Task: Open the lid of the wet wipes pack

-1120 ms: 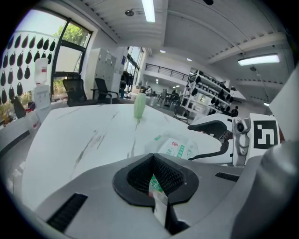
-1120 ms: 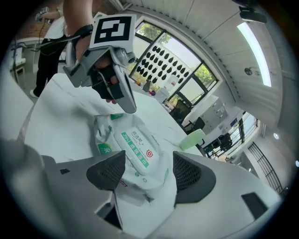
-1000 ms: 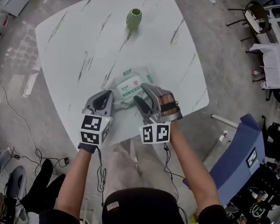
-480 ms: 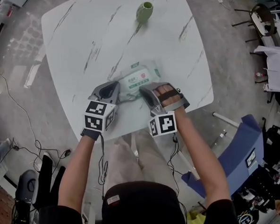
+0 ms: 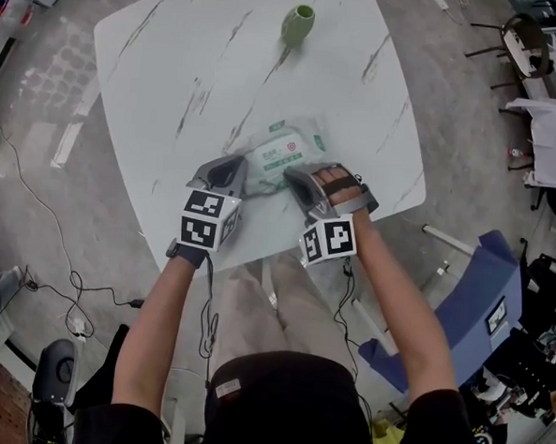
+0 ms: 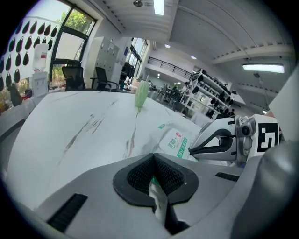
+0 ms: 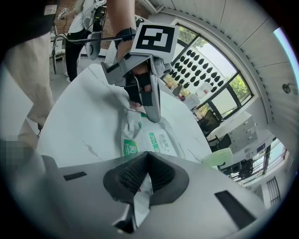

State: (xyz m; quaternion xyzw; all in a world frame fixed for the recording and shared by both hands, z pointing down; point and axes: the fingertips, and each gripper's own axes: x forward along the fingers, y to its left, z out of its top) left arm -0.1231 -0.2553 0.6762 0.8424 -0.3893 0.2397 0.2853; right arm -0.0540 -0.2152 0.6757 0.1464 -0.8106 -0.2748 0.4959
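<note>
The white and green wet wipes pack (image 5: pixel 284 153) lies on the marble table (image 5: pixel 175 60) near its front edge. My left gripper (image 5: pixel 236 171) is shut on the pack's near left edge; in the left gripper view a strip of white-green film (image 6: pixel 157 189) is pinched between its pads. My right gripper (image 5: pixel 296 178) is shut on the near right corner, and white wrapper film (image 7: pixel 140 186) shows between its pads. The printed top of the pack (image 7: pixel 152 142) lies flat between the two grippers. The lid is not clearly visible.
A green vase (image 5: pixel 298 23) stands at the table's far side, well beyond the pack. A blue chair (image 5: pixel 475 303) is on the right, close to the table's corner. Cables run over the floor (image 5: pixel 34 220) at the left.
My right gripper's jaws have gone from open to shut on the pack's near right corner, sinking a little. The left gripper has kept its hold and place.
</note>
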